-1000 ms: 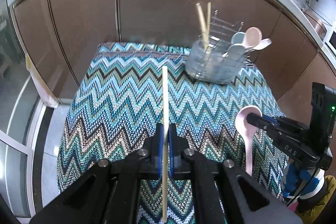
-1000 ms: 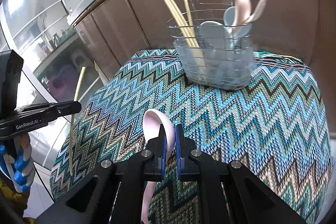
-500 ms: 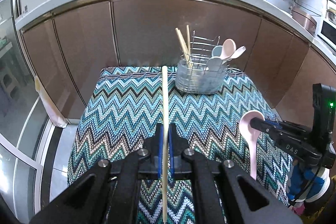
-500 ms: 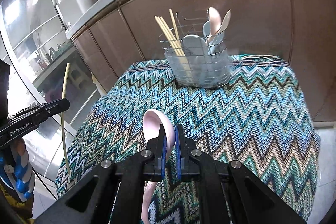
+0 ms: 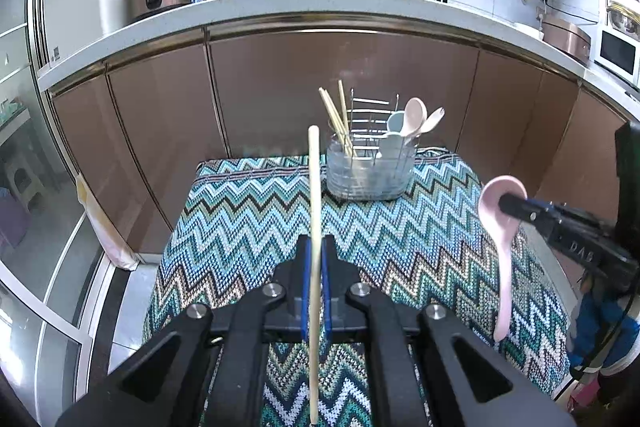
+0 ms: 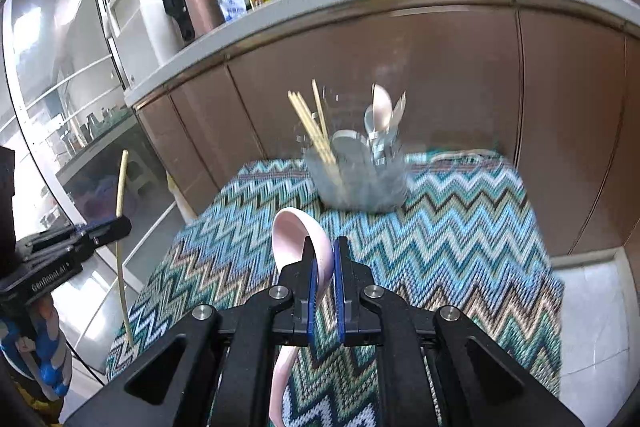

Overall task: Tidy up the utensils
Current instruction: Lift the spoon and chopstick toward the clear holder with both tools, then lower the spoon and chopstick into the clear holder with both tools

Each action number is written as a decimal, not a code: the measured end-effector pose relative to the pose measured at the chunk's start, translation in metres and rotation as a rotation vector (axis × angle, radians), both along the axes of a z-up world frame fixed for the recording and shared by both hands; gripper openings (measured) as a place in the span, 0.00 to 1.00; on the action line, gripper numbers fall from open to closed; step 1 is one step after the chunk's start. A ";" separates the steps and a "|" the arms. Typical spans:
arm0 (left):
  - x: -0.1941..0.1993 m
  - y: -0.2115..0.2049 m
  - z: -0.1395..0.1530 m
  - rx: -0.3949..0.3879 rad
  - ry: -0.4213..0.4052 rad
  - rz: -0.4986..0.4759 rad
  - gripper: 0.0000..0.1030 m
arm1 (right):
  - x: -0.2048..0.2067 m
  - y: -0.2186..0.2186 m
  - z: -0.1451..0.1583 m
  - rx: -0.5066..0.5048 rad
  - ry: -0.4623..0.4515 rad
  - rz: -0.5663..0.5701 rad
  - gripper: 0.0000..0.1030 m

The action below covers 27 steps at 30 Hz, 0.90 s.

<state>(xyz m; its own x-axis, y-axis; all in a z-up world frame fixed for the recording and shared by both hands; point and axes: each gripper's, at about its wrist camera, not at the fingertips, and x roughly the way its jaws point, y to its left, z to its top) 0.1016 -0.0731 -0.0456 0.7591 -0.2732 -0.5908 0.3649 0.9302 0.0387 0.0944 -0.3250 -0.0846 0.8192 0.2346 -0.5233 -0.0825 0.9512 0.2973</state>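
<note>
While gripped: one chopstick point(image 5: 315, 211), one spoon point(image 5: 500, 211) (pink).

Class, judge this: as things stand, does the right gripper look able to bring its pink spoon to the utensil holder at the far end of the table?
Probably yes. The right tongs grip the pink spoon, and only bare zigzag cloth lies between them and the utensil holder.

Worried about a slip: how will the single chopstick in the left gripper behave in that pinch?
The chopstick looks thin, straight and stiff, so probably light. The left gripper pinches it at one spot, so it may pivot or slide.
</note>
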 end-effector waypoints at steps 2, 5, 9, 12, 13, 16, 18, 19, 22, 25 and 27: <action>0.002 -0.002 0.005 0.000 -0.010 -0.004 0.04 | 0.002 0.000 0.009 -0.009 -0.023 -0.003 0.08; 0.009 -0.003 0.013 -0.006 -0.024 -0.008 0.04 | 0.009 0.001 0.022 -0.028 -0.051 -0.004 0.07; 0.022 -0.005 0.024 -0.015 -0.043 -0.002 0.04 | 0.025 0.002 0.043 -0.051 -0.090 -0.006 0.08; 0.033 -0.008 0.031 -0.011 -0.062 0.004 0.04 | 0.036 0.003 0.059 -0.057 -0.122 -0.007 0.07; 0.036 -0.009 0.033 -0.011 -0.066 0.006 0.04 | 0.040 0.003 0.062 -0.058 -0.131 -0.007 0.08; 0.051 -0.015 0.039 -0.014 -0.083 0.010 0.04 | 0.055 0.003 0.075 -0.058 -0.166 -0.009 0.08; 0.060 -0.017 0.043 -0.023 -0.090 0.013 0.04 | 0.066 0.004 0.084 -0.061 -0.192 -0.011 0.08; 0.067 -0.020 0.045 -0.027 -0.100 0.015 0.04 | 0.070 0.004 0.087 -0.063 -0.202 -0.011 0.08; 0.080 -0.027 0.050 -0.037 -0.123 0.018 0.04 | 0.088 0.003 0.096 -0.081 -0.231 -0.013 0.08; 0.096 -0.033 0.056 -0.068 -0.145 0.010 0.04 | 0.104 0.003 0.102 -0.095 -0.261 -0.026 0.08; 0.107 -0.038 0.062 -0.092 -0.161 0.002 0.04 | 0.114 0.003 0.106 -0.107 -0.287 -0.033 0.08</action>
